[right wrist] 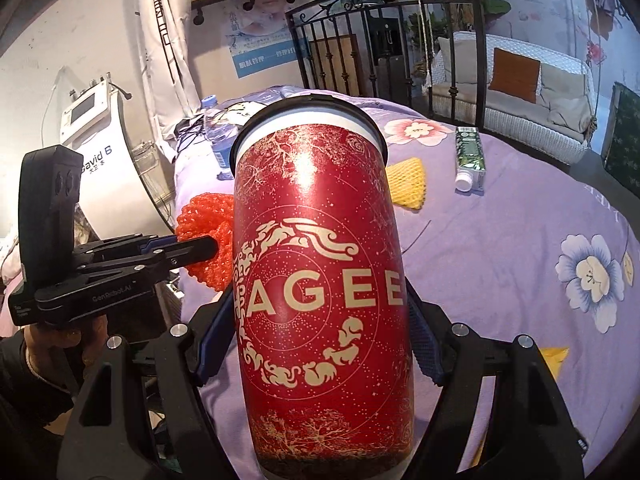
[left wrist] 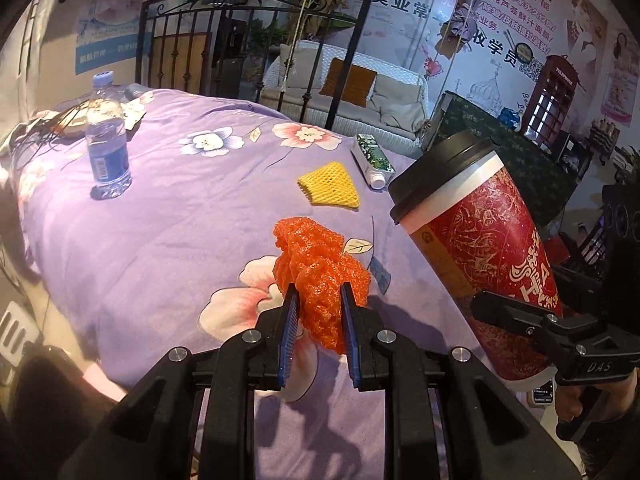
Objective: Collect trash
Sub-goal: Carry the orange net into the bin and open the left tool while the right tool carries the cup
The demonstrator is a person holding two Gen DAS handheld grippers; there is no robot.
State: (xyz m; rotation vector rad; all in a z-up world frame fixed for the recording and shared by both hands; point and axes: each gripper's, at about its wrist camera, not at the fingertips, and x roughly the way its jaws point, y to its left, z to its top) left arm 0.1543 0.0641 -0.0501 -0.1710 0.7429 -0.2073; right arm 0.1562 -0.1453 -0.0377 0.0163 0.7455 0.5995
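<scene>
My left gripper (left wrist: 319,304) is shut on a crumpled orange foam net (left wrist: 316,268), held just above the purple floral bedcover (left wrist: 160,220). My right gripper (right wrist: 320,336) has its blue pads pressed on both sides of a tall red paper cup (right wrist: 320,280) with a black lid, held tilted. In the left wrist view the cup (left wrist: 480,240) hangs to the right with the right gripper (left wrist: 520,320) around its lower part. The right wrist view has the left gripper (right wrist: 200,246) and the net (right wrist: 204,216) to the cup's left.
On the bed lie a yellow foam net (left wrist: 330,184), a green carton (left wrist: 374,160) on its side and an upright water bottle (left wrist: 108,148) near tangled cables. A black iron bed frame (left wrist: 240,40) rises behind. A white machine (right wrist: 104,160) stands left of the bed.
</scene>
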